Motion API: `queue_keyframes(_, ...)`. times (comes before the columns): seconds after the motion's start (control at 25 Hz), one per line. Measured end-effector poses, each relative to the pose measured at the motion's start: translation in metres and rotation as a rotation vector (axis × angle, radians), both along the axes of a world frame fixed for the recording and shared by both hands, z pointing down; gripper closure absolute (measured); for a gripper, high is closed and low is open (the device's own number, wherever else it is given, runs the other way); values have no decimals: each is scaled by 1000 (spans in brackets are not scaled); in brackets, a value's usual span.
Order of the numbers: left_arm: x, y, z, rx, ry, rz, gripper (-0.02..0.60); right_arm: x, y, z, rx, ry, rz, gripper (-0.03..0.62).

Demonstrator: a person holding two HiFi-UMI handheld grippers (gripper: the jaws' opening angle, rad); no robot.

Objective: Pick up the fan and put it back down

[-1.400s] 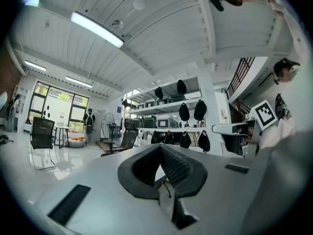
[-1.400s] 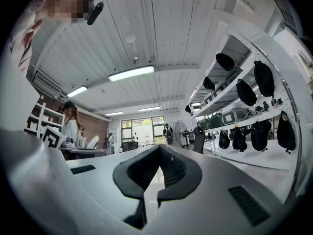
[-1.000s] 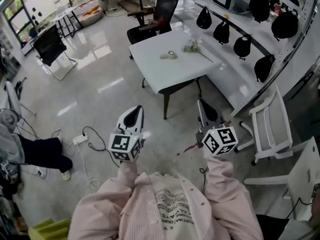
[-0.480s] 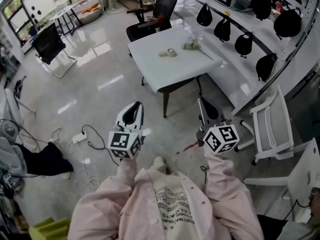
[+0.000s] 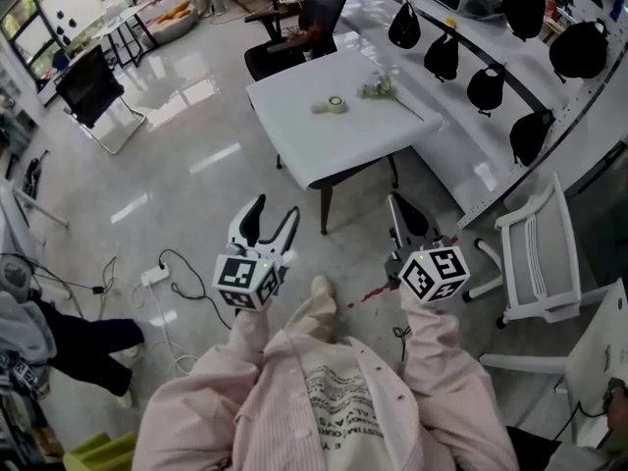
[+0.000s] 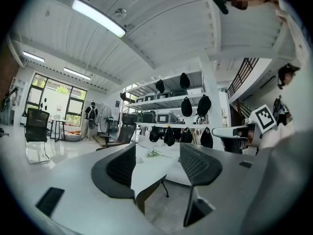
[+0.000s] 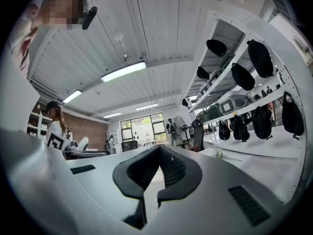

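A standing fan [image 6: 104, 115] shows far off in the left gripper view, near the windows and next to a dark-clad person. The right gripper view also has the fan [image 7: 181, 125], by the black office chair. Both grippers are held level over the floor, well short of the fan. My left gripper [image 5: 275, 212] has just been opening and stands open with nothing between its jaws; in its own view the left gripper [image 6: 157, 163] frames the white table. My right gripper [image 5: 395, 202] is shut on nothing, and the right gripper [image 7: 159, 150] shows its pads meeting.
A white table [image 5: 324, 145] ahead carries a tape roll [image 5: 336, 105] and a flower sprig [image 5: 378, 88]. A black office chair [image 5: 299, 32] stands behind it. Shelves with black bags [image 5: 535, 130] run along the right, with a white chair [image 5: 535, 253] near. A power strip [image 5: 155, 275] lies on the floor.
The left jaws went from shut to wide open. The person has stepped toward the table, with a shoe now showing below the grippers. The right gripper stays shut.
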State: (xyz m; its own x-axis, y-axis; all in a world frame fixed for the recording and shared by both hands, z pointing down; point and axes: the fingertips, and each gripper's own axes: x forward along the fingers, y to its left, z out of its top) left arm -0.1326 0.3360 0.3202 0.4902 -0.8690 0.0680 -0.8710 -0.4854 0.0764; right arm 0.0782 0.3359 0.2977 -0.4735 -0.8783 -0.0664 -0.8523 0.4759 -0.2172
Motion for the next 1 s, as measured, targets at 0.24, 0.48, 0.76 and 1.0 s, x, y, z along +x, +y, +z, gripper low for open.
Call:
queue_keyframes(0.24, 0, -55, 13, -24, 6, 7, 316, 2, -52, 14, -34, 3, 10, 594)
queue_keyframes(0.48, -8, -125, 24, -59, 32, -2, 316, -3, -119, 23, -76, 18, 8, 595)
queue_keyframes(0.76, -17, -199, 32, -77, 51, 6, 316, -13, -186, 30, -101, 26, 20, 595)
queue_keyframes(1.0, -13, -236, 38, -87, 52, 42, 316, -12, -216, 37, -118, 15, 48, 595)
